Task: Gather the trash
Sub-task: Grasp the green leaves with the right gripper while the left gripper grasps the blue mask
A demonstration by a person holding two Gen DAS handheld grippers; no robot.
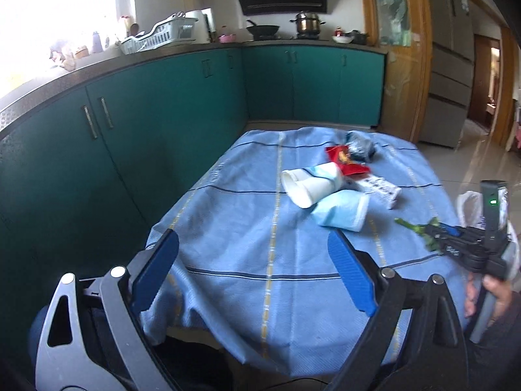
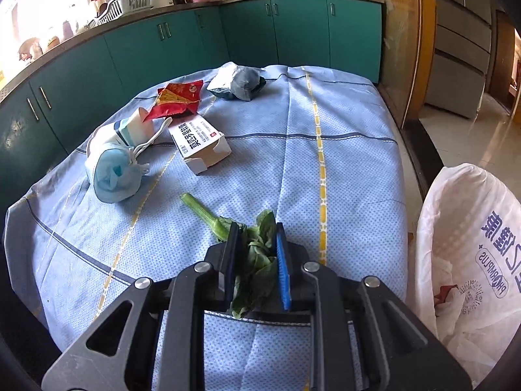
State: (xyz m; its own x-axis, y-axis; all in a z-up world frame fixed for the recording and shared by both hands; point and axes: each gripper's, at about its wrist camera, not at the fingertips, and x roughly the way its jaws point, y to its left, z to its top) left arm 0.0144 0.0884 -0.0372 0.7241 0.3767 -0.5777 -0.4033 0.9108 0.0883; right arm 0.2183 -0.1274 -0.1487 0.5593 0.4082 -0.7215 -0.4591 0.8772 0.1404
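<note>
While my right gripper (image 2: 255, 257) pinches the leafy end of a green vegetable scrap (image 2: 257, 260) between its blue pads (image 2: 282, 267), the pale stalk sticks out ahead and to the left, over the near part of the blue cloth (image 2: 342, 163). I take the white box (image 2: 202, 145) as my landmark on that cloth. The scrap is on the near side of the box, well apart from it. Just left of the box lie the paper cups (image 2: 130, 132), on their sides, and a crumpled blue mask (image 2: 112, 176) sits on the near side of the cups, touching them. A red wrapper (image 2: 177, 99) lies just behind the box, its edge over the cups. Farther behind the box, toward the cloth's far edge, is a grey pouch (image 2: 236, 83). Well to the right of the box, off the table edge, hangs a white bag (image 2: 472, 260) with blue print, its mouth open. My left gripper (image 1: 257, 270) hangs with its jaws wide apart and nothing between them, over the near edge of the cloth, well on the near side of the box. From the left view my right hand (image 1: 498, 293) shows at the far right, holding its gripper with the scrap.
</note>
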